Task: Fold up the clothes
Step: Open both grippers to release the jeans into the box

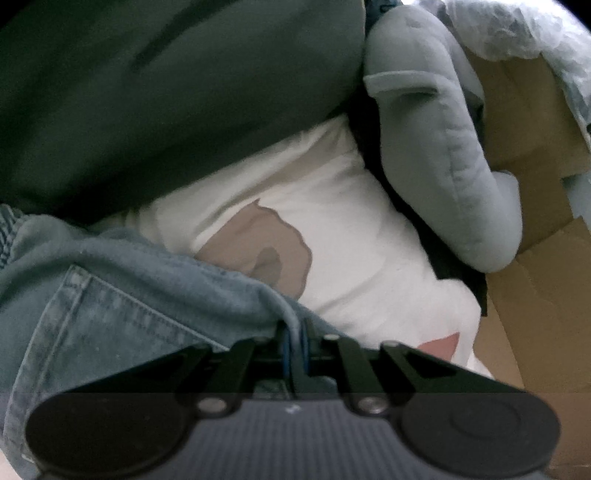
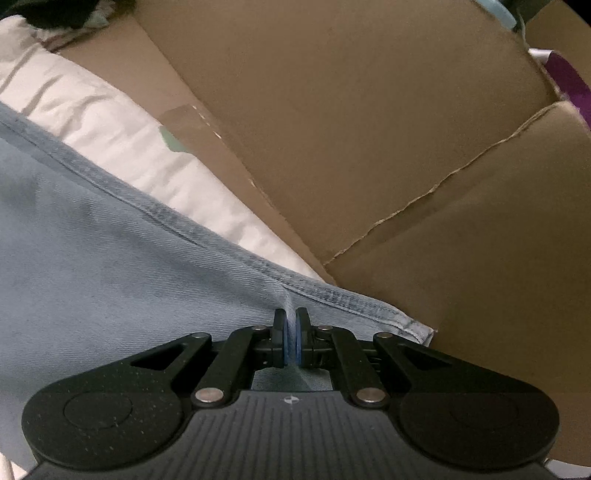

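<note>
Jaws of both grippers are pinched on the light blue jeans (image 2: pixel 110 258): the left gripper (image 1: pixel 294 332) clamps a bunched fold beside a back pocket (image 1: pixel 110 325), the right gripper (image 2: pixel 291 332) clamps the stitched hem edge. Beyond the jaws, the denim lies over a white printed cloth (image 1: pixel 332 221), with flattened cardboard (image 2: pixel 369 129) further out. A grey plush toy (image 1: pixel 443 147) rests beyond the left jaws.

Grey plush toy (image 1: pixel 443 147), brown cardboard (image 2: pixel 369 129), crinkled plastic wrap (image 1: pixel 517 29)
</note>
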`<act>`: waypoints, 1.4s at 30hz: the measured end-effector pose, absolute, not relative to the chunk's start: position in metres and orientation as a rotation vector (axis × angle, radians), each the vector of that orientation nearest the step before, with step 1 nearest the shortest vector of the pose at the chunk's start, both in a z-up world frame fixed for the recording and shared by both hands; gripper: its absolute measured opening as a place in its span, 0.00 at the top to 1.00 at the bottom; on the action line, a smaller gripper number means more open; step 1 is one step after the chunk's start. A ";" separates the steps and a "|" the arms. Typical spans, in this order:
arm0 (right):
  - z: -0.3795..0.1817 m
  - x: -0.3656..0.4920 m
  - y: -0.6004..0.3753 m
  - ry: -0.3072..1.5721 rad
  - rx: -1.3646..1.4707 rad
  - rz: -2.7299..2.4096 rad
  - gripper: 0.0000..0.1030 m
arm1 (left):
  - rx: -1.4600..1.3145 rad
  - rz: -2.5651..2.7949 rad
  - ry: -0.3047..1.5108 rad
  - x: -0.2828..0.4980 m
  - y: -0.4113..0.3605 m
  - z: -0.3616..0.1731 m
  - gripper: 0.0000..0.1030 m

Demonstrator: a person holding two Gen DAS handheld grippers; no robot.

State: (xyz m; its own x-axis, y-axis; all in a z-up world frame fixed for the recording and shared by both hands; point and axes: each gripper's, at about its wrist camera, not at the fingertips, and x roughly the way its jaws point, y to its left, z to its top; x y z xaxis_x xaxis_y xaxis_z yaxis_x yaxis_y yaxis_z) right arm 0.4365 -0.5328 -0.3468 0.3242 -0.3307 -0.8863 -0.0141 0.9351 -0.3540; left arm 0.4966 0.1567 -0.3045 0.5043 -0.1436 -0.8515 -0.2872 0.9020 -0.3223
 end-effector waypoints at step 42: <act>-0.294 0.414 -0.562 1.070 -0.220 -0.301 0.67 | -0.394 -0.067 1.000 0.460 0.114 -0.288 0.55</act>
State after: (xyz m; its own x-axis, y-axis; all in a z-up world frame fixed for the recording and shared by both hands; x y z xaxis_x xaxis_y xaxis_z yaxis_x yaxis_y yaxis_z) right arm 0.4138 -0.5620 -0.2940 0.4454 -0.3467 -0.8255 0.1351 0.9375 -0.3208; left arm 0.4597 0.1138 -0.2883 0.5447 -0.2335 -0.8055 -0.1233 0.9277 -0.3524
